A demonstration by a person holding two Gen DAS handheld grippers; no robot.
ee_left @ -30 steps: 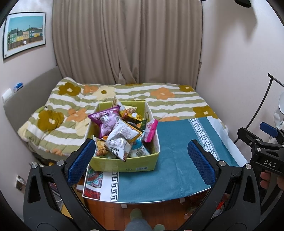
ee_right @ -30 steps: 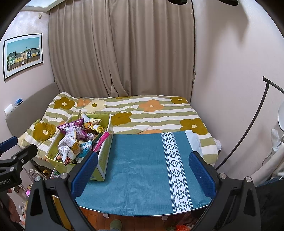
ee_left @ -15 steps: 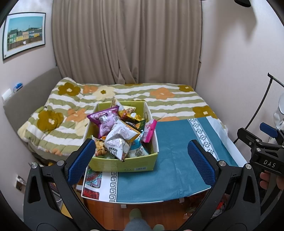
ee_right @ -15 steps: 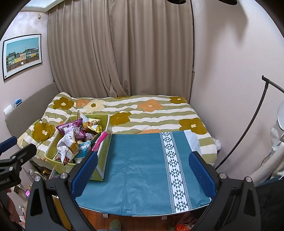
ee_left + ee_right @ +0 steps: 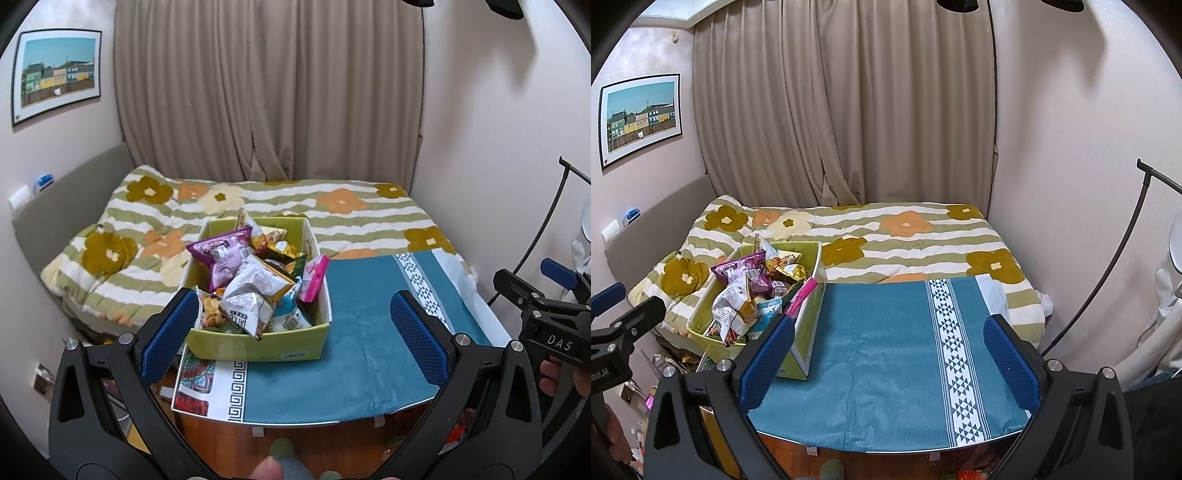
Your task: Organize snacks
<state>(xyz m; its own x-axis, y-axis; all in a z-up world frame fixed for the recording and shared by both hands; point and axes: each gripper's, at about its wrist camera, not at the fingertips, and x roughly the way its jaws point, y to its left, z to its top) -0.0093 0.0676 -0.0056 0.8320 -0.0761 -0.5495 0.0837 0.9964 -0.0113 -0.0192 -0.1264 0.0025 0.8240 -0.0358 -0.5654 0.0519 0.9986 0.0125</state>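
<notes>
A yellow-green cardboard box stands on the left part of a table covered with a teal cloth. It is heaped with snack packets: a purple bag, a white crumpled bag, a pink packet at its right wall. The box also shows in the right wrist view. My left gripper is open and empty, held above the table's front edge, facing the box. My right gripper is open and empty over the teal cloth, right of the box.
A bed with a striped flower quilt lies behind the table, curtains beyond it. A black lamp stand leans at the right wall. Clutter lies on the floor at the left of the table. Wooden floor shows below the table edge.
Both views have shifted only slightly; the box sits a little further left in the frames. Both grippers stay open and empty.
</notes>
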